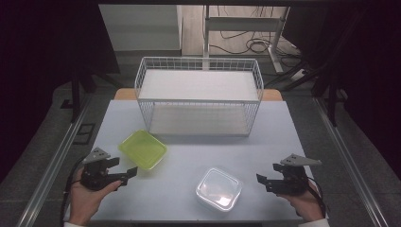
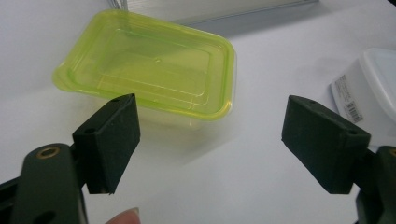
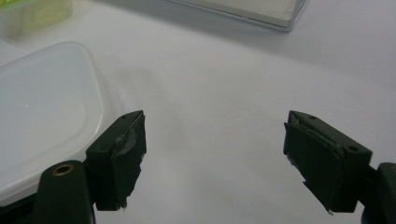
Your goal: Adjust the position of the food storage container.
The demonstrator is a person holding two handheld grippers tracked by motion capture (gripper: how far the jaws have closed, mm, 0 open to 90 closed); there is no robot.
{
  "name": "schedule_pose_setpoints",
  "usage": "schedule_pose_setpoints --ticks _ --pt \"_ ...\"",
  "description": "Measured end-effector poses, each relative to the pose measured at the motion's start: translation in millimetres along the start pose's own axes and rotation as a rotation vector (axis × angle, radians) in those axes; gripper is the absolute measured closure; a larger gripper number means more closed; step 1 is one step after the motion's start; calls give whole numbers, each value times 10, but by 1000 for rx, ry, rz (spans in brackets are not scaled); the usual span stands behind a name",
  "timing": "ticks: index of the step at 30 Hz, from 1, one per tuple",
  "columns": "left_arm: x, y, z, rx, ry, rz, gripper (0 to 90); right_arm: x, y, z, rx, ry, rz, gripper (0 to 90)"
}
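left claw (image 1: 126, 174) gapes empty near the green tub (image 1: 143, 149) (right claw (image 1: 263, 181) likewise, beside the white box (image 1: 219, 189)).

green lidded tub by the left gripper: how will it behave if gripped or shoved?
The green tub looks like thin translucent plastic, with nothing visible inside, so probably light and likely to slide on the smooth table when pushed. Its walls may flex under the left gripper fingers. Low and wide, it seems unlikely to tip.
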State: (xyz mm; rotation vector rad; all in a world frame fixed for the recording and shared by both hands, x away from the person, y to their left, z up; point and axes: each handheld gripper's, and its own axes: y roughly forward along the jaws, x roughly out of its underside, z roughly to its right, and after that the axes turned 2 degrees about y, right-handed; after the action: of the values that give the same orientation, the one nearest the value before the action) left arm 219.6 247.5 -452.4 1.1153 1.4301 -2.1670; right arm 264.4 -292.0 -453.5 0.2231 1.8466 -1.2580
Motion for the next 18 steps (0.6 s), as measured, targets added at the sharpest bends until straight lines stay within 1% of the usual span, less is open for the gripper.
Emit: schedule_pose_setpoints --ticks 1,2,4,6,8,13,14,15,16,18 --pt "-1 -10 -7 -5 1 -4 242 -1 10 -1 -2 0 -4 210" --pt "-1 -10 -15 -9 -4 -13 242 -1 10 -1 -2 0 -4 210" --pt "5 29 -34 -12 -9 -47 299 -3 42 6 1 -4 -17 210" --pt "20 95 -47 -24 4 -99 360 -6 70 17 9 2 -29 210" --pt "38 148 -60 -30 14 -131 405 -8 88 30 13 4 -35 210" --pt "89 241 -81 -32 12 -172 559 -13 125 39 32 7 -51 212" --pt "97 252 -79 -34 10 -181 627 -11 135 35 35 8 -54 212" --pt "107 266 -74 -34 9 -190 627 -11 135 35 35 8 -54 212" --pt "115 278 -67 -26 12 -203 653 -10 136 33 35 7 -53 212" --pt "125 302 -55 -21 10 -212 702 -6 136 29 33 7 -54 212"
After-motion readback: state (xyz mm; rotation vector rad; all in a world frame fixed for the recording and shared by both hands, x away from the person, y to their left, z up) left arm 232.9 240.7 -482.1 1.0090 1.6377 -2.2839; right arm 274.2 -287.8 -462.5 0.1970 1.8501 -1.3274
